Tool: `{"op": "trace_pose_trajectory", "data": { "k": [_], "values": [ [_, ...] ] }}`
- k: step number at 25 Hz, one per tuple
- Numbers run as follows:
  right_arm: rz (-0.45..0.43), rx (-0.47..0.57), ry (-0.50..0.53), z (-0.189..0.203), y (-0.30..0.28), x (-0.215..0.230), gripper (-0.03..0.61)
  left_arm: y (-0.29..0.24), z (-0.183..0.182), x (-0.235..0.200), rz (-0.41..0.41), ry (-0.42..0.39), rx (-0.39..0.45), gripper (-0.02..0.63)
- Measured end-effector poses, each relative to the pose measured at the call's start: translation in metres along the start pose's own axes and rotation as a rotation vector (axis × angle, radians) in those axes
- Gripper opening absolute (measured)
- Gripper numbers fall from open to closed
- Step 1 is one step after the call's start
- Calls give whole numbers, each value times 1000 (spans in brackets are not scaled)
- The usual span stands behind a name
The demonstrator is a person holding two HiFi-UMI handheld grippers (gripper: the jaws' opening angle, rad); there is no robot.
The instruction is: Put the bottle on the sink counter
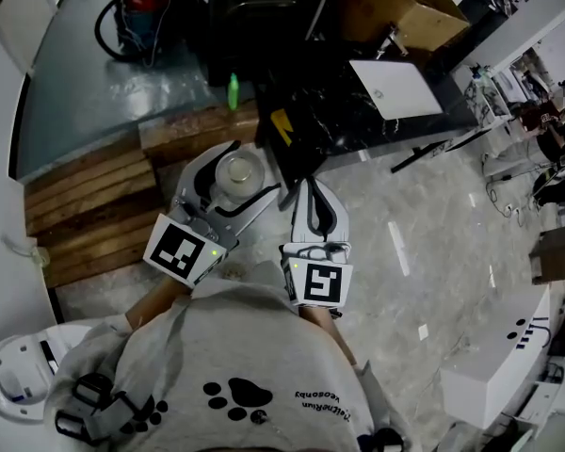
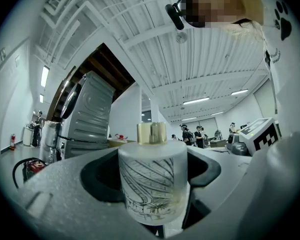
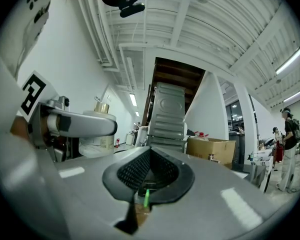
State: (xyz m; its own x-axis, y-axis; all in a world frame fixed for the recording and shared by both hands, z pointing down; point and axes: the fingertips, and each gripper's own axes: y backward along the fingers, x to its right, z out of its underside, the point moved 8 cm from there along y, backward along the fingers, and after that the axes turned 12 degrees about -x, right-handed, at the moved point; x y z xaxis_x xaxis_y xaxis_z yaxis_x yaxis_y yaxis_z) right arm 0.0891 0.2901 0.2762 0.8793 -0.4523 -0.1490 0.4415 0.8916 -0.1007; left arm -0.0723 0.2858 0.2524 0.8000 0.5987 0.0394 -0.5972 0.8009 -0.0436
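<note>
A: Right, where is the bottle [image 2: 151, 179]?

B: Off the ground, upright between the jaws of the left gripper [image 1: 234, 179]. They stand wide and press on its round body from both sides. Right gripper [image 3: 149, 174] has its jaws together, nothing in them.

A: Material?

B: Frosted wall, looks like glass, with a gold cap [image 2: 151, 132] on top. My guess is stiff, weighty for its build, and likely to crack if dropped on the hard floor [image 1: 424, 252]. The matt finish should give the pads some bite, but a round body can twist in a two-sided hold.

A: Best hold?

B: Mid-body, below the shoulder. Not the cap: it is narrow, smooth and may be loose.

A: Target?

B: Dark worktop [image 1: 339, 125] ahead, with a white basin [image 1: 395, 88] on it, probably the sink counter. It is well apart from the bottle. Set the bottle flat on its base, clear of the edge.
</note>
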Motion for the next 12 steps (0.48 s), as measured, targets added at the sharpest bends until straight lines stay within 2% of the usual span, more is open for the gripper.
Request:
{"op": "trace_pose_trajectory", "data": {
  "k": [7,12],
  "values": [
    [1,-5,-10,1,-25,5,2,-16,5,-19,8,7,-9,344],
    [-35,-7,-9,8,-51,12,2,-33,14,-32,-10,20,-12,344]
  ]
}}
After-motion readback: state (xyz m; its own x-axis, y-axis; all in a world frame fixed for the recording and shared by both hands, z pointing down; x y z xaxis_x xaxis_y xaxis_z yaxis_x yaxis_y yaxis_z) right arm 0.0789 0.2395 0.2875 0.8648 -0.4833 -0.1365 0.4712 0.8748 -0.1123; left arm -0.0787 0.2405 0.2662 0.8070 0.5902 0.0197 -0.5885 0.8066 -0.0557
